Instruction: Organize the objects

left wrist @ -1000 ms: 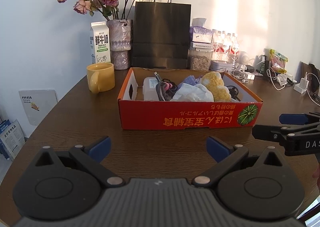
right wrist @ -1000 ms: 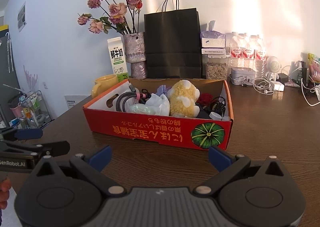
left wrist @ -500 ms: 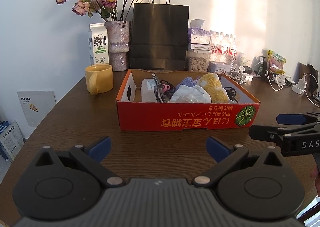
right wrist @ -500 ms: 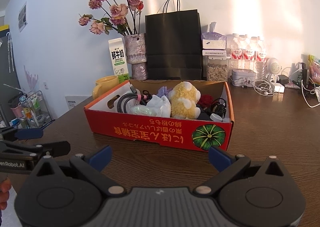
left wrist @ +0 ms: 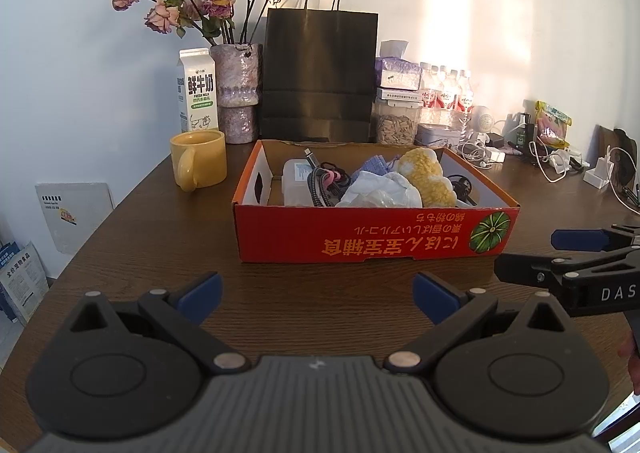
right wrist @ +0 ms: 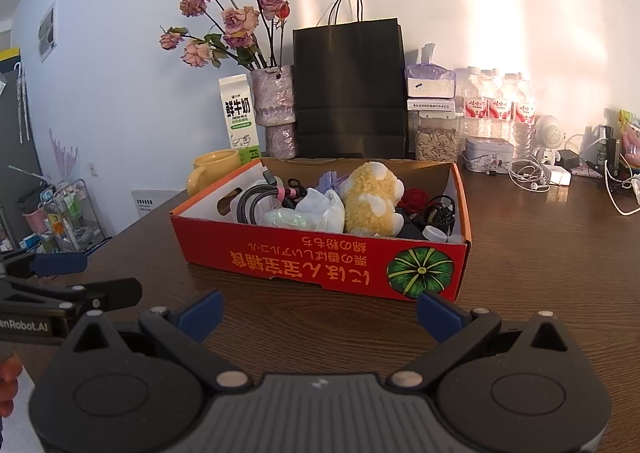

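Red box (left wrist: 360, 241) sits mid-table (left wrist: 160, 253), grippers (left wrist: 316, 293) (right wrist: 318, 307) spread, short of it.

- One red cardboard box (left wrist: 372, 241) sat mid-table, holding one yellow plush toy (left wrist: 426, 177), one white crumpled bag (left wrist: 380, 191) and one coiled braided cable (left wrist: 318, 183).
- One yellow mug (left wrist: 198, 163) stood near the table's back left edge.
- One milk carton (left wrist: 197, 91), one vase (left wrist: 237, 93) of dried roses and one black paper bag (left wrist: 320, 73) lined the back edge.
- Four or more water bottles (right wrist: 498, 109) stood there too; the exact count was unclear.
- Two grippers were visible: the left gripper (left wrist: 316, 295) and the right gripper (right wrist: 318, 309).
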Motion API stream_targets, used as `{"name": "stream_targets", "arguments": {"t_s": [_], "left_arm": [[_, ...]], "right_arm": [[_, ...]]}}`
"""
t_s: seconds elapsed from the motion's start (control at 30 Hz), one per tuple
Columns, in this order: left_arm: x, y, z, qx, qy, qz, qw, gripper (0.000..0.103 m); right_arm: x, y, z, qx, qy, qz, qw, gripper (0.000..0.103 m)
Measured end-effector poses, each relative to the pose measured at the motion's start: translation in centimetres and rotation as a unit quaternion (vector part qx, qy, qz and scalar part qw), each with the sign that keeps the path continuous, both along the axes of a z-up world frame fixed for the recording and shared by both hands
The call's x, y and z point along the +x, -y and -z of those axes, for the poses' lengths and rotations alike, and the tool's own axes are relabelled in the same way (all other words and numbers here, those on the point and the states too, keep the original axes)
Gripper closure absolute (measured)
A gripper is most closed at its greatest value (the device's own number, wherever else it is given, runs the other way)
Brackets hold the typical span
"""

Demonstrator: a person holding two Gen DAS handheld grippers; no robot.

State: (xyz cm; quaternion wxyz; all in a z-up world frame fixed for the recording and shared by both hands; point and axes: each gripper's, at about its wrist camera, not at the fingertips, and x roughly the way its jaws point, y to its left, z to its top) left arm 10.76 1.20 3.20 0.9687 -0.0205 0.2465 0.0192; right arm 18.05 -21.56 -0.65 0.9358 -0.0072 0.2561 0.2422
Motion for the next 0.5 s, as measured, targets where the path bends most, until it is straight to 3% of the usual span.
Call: {"name": "stream_targets", "arguments": {"t_s": [0.5], "left_arm": [[-0.09,0.24,-0.02,0.007,0.001,0.003,1.0,0.0]], "right_arm": [[-0.06,-0.24,0.14,-0.002,-0.001,-0.006,1.0,0.0]]}}
